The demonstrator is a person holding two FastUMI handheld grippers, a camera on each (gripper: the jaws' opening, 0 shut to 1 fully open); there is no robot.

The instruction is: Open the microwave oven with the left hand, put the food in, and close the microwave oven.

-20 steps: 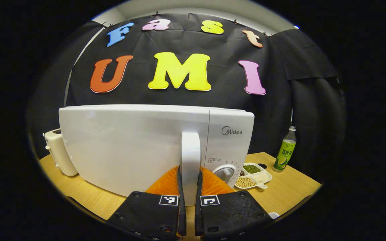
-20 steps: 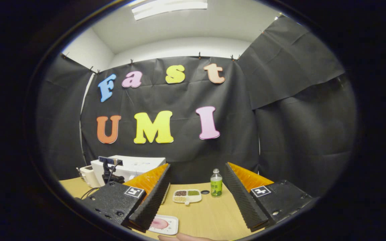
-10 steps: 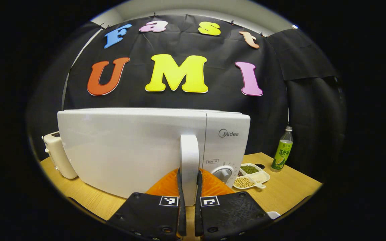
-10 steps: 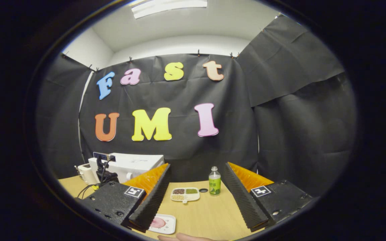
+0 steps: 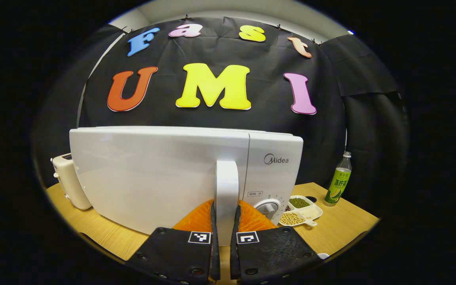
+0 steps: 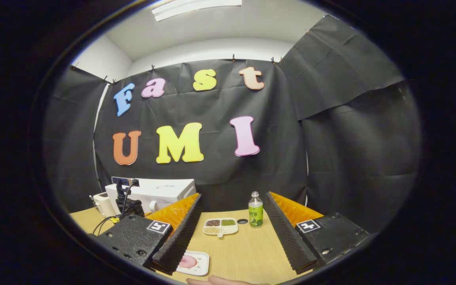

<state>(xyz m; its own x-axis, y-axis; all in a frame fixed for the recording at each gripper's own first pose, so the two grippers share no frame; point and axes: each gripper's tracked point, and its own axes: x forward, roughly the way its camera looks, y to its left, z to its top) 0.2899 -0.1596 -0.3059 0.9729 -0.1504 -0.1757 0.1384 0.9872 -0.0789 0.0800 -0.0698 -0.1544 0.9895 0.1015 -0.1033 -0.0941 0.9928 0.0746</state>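
The white microwave (image 5: 156,174) stands close ahead on the wooden table, its door flush with the control panel as far as I can tell. My left gripper (image 5: 225,223) is shut on the door's vertical white handle (image 5: 227,184), one black finger on each side. In the right gripper view the microwave (image 6: 164,192) sits at the far left, with the left gripper's body and cable (image 6: 127,202) in front of it. My right gripper (image 6: 232,196) hangs open above the table with nothing between its fingers. A white square plate with pink food (image 6: 191,262) lies just below its left finger.
A sectioned dish of beans (image 5: 301,209) (image 6: 220,226) and a green-labelled bottle (image 5: 339,180) (image 6: 255,215) stand right of the microwave. A cream toaster (image 5: 67,180) stands at its left. A hand (image 6: 216,281) shows at the bottom edge. Bare tabletop (image 6: 244,253) lies between my right fingers.
The left gripper stays clamped on the handle; the door looks unchanged. Both views drift only slightly, and in the right view the table things sit a little to the right of where they were.
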